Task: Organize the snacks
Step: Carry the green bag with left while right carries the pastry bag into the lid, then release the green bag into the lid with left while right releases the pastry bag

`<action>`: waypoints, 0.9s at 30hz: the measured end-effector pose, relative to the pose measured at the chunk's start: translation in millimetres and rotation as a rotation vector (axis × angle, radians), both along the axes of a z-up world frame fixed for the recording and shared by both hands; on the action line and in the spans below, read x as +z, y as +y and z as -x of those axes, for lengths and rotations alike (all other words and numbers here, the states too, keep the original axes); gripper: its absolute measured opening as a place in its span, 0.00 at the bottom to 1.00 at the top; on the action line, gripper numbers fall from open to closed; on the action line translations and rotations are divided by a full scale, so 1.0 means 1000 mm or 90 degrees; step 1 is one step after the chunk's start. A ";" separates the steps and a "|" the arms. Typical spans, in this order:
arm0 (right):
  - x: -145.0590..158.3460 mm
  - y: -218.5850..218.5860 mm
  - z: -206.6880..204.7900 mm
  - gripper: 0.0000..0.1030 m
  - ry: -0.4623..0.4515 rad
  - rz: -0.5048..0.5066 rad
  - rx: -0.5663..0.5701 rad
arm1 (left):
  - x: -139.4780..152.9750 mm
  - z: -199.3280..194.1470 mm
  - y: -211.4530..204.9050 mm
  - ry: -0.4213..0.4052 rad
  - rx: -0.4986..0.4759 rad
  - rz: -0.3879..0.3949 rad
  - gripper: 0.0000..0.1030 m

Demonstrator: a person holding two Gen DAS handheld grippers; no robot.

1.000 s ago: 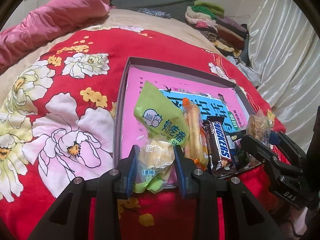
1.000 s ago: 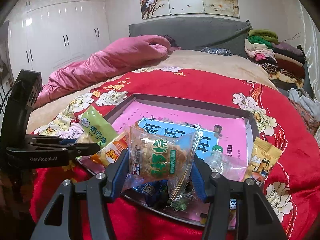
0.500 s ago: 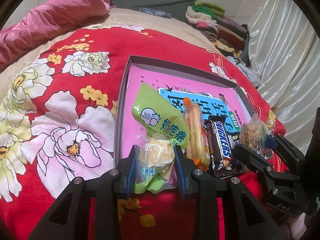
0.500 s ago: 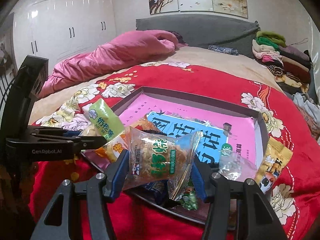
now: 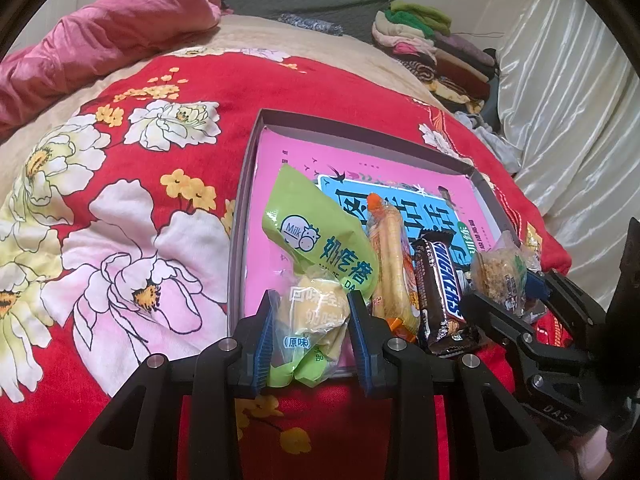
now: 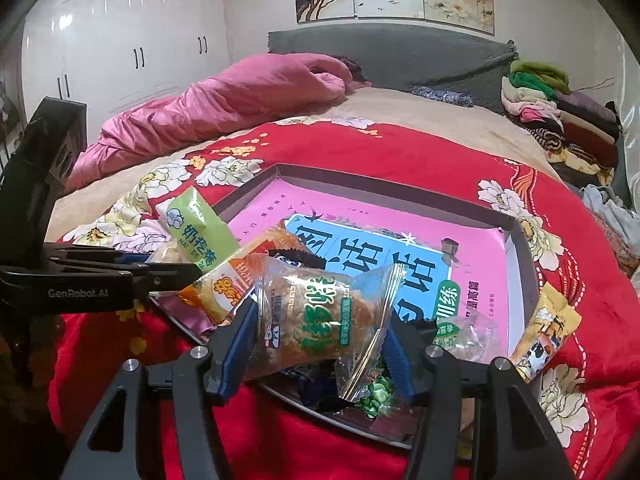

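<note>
A shallow grey box [image 5: 248, 184] with a pink book inside lies on the red flowered blanket. My left gripper [image 5: 312, 330] is shut on a green milk-snack packet [image 5: 316, 240] at the box's near edge. Beside it lie an orange packet [image 5: 390, 260] and a Snickers bar [image 5: 442, 284]. My right gripper [image 6: 320, 336] is shut on a clear-wrapped brown pastry [image 6: 316, 312] and holds it over the box's near corner. The same pastry [image 5: 500, 276] and right gripper [image 5: 504, 300] show at the right of the left wrist view. The left gripper [image 6: 176, 268] shows at left with the green packet [image 6: 196, 228].
A yellow packet [image 6: 544, 332] lies outside the box's right wall, and a clear wrapper [image 6: 468, 332] lies inside it. A pink duvet [image 6: 224, 104] lies at the head of the bed. Folded clothes [image 6: 560, 120] are stacked at the far right. White curtains [image 5: 560, 100] hang at the right.
My right gripper has moved with the pastry toward the Snickers bar and the box's near corner. My left gripper has stayed put, holding the green packet.
</note>
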State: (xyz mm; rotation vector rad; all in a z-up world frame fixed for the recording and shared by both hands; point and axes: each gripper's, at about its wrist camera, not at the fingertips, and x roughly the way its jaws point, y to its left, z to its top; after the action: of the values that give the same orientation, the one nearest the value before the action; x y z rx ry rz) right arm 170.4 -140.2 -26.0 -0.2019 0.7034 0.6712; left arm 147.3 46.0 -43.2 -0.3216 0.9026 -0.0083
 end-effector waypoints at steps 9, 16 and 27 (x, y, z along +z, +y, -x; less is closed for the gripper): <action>0.000 -0.001 0.000 0.58 -0.004 0.004 -0.009 | -0.001 0.000 0.000 0.000 -0.001 0.000 0.35; 0.002 -0.001 0.002 0.58 -0.005 0.002 -0.004 | -0.003 0.000 -0.002 0.000 -0.003 -0.002 0.36; 0.010 -0.005 0.005 0.63 -0.015 -0.020 -0.005 | 0.000 0.001 -0.003 -0.004 -0.004 -0.002 0.43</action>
State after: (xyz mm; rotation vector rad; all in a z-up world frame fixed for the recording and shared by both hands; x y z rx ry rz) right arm 165.7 -145.5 -16.2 -0.1780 0.6711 0.6704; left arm 145.8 43.0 -43.5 -0.3160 0.8981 -0.0140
